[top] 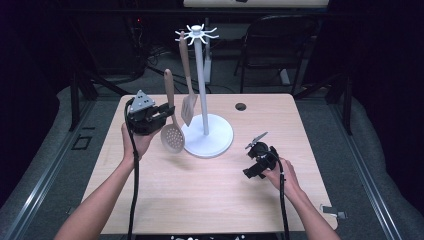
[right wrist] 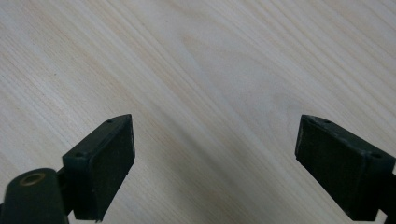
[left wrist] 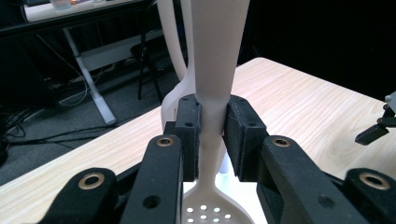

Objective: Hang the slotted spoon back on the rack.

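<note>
My left gripper is shut on the handle of a beige slotted spoon, held upright above the table's left half, bowl down. In the left gripper view both pads clamp the spoon's handle and the perforated bowl shows below. A beige slotted spatula hangs from the white utensil stand, just right of the spoon. My right gripper rests low over the table's right half, jaws wide apart with only bare wood between its pads.
The stand's round white base sits at the table's centre. A dark grommet hole lies near the far edge. A black chair stands behind the wooden table. Dark floor surrounds it.
</note>
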`<state>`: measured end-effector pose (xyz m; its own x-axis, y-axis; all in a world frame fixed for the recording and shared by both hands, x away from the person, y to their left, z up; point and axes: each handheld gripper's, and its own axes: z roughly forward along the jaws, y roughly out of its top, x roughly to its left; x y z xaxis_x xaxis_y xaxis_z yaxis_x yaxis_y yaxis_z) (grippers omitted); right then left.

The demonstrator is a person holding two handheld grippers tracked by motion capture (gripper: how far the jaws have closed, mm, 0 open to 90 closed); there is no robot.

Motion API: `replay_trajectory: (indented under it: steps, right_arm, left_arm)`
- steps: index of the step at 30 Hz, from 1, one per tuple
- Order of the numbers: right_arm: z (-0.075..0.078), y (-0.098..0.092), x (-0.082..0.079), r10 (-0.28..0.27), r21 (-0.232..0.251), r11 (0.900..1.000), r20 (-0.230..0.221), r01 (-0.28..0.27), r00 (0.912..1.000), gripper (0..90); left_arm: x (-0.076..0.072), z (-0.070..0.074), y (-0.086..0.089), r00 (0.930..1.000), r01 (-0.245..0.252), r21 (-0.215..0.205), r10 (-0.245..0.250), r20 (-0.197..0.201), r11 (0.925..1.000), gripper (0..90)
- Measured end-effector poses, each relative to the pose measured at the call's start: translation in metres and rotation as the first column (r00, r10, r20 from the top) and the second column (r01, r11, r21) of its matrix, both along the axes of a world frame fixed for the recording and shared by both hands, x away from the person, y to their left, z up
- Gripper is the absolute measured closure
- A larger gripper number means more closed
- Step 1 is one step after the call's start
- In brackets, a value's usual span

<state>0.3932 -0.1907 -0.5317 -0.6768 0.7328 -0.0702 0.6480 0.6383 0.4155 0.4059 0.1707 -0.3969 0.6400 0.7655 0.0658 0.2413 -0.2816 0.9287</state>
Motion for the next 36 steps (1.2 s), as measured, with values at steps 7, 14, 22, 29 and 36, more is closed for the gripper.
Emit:
replay_trajectory:
  steps: [7, 14, 22, 29, 36]
  right_arm:
    - [0.000, -0.001, 0.000, 0.002, -0.004, 1.000, 0.002, -0.002, 1.0000, 11.5]
    - [0.000, -0.001, 0.000, -0.002, -0.002, 1.000, 0.007, 0.002, 1.0000, 11.5]
    - [0.001, -0.002, 0.000, 0.001, -0.001, 1.000, 0.003, -0.001, 1.0000, 11.6]
    - [0.001, -0.002, 0.000, 0.002, 0.000, 1.000, 0.002, -0.002, 1.0000, 11.6]
    - [0.000, -0.002, 0.000, 0.003, 0.008, 1.000, 0.001, -0.003, 1.0000, 11.6]
  left_arm:
    - [0.004, 0.007, -0.011, 0.9999, 0.017, 0.009, -0.017, 0.000, 0.9998, 76.0]
    - [0.007, 0.014, -0.021, 0.9996, 0.027, 0.015, -0.027, 0.011, 0.9995, 76.0]
    - [0.015, 0.025, -0.026, 0.9997, 0.020, 0.009, -0.020, 0.012, 0.9998, 76.0]
    - [0.021, 0.031, -0.029, 0.9998, 0.013, 0.008, -0.013, 0.016, 0.9999, 75.9]
    - [0.026, 0.040, -0.033, 0.9996, 0.008, -0.003, -0.007, 0.026, 1.0000, 75.9]
